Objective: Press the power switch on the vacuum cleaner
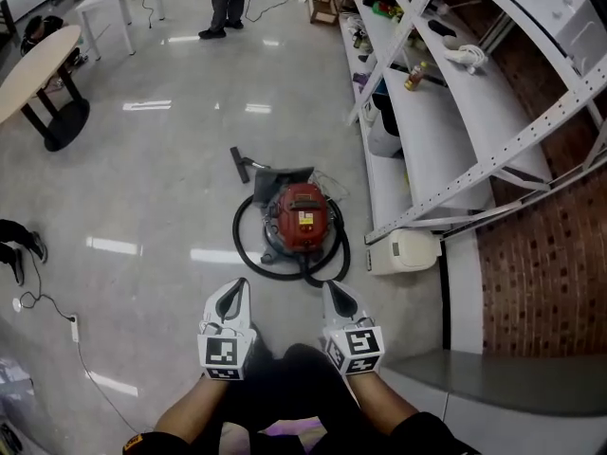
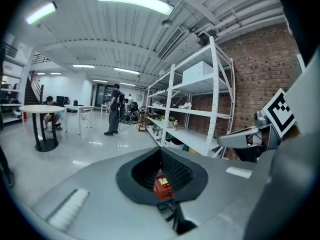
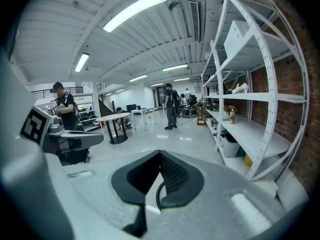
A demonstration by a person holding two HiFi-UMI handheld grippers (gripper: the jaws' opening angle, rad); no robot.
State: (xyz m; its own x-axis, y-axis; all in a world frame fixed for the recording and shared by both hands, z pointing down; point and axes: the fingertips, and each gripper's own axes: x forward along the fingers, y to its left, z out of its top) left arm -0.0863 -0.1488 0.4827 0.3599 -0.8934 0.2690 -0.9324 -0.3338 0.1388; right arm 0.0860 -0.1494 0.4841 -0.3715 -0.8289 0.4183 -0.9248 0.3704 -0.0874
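A red canister vacuum cleaner sits on the glossy floor with its black hose coiled around it and the floor nozzle behind it. My left gripper and right gripper are held side by side low in the head view, well short of the vacuum and apart from it. Both are shut with nothing held. In the left gripper view the vacuum shows through the hollow between the closed jaws of the left gripper. The right gripper frames a loop of hose.
A white metal shelving rack runs along the brick wall at right, with a white appliance under its lowest shelf near the vacuum. A round table stands far left, a person far back, and a power strip with cable lies left.
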